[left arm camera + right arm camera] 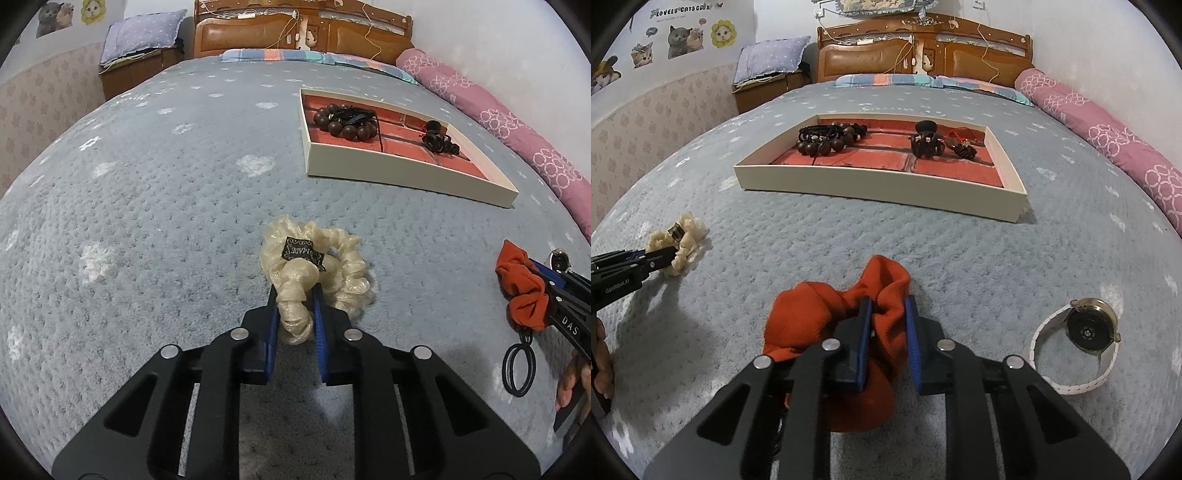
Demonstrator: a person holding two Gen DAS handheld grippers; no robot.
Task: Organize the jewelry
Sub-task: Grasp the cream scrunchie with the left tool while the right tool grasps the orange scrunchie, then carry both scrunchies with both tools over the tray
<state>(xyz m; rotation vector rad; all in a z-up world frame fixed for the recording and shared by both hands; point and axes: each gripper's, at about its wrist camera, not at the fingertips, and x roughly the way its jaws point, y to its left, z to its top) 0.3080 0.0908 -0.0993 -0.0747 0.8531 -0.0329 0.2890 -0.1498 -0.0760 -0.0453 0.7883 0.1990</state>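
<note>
Bedroom, grey-blue bedspread (pixel 147 221) w/ pale flower marks, wood headboard (pixel 923 55) at far end; white tray (pixel 406 173) w/ red liner sits toward the pillows, already holding a bead bracelet (pixel 345 120), black claw clip (pixel 925 142) & a few small bits; L gripper (pixel 295 295) clamped on a fold of the cream scrunchie (pixel 314 266), pads pinching the near side of the ring, rest lying on the cover w/ its black label up; R gripper (pixel 888 314) likewise closed on the orange scrunchie (pixel 827 314), fabric bunched between the pads; both look light, soft, squashy, prob. no slip risk & nothing to break, any fold is a fair hold; neither has a real long axis, just floppy loops lying flat; watch (pixel 1082 339) w/ white strap just right of the orange one, on its side, face toward camera, stiffer & more delicate, strap the safer hold; black hair ties (pixel 519 369) lie by R gripper
</note>
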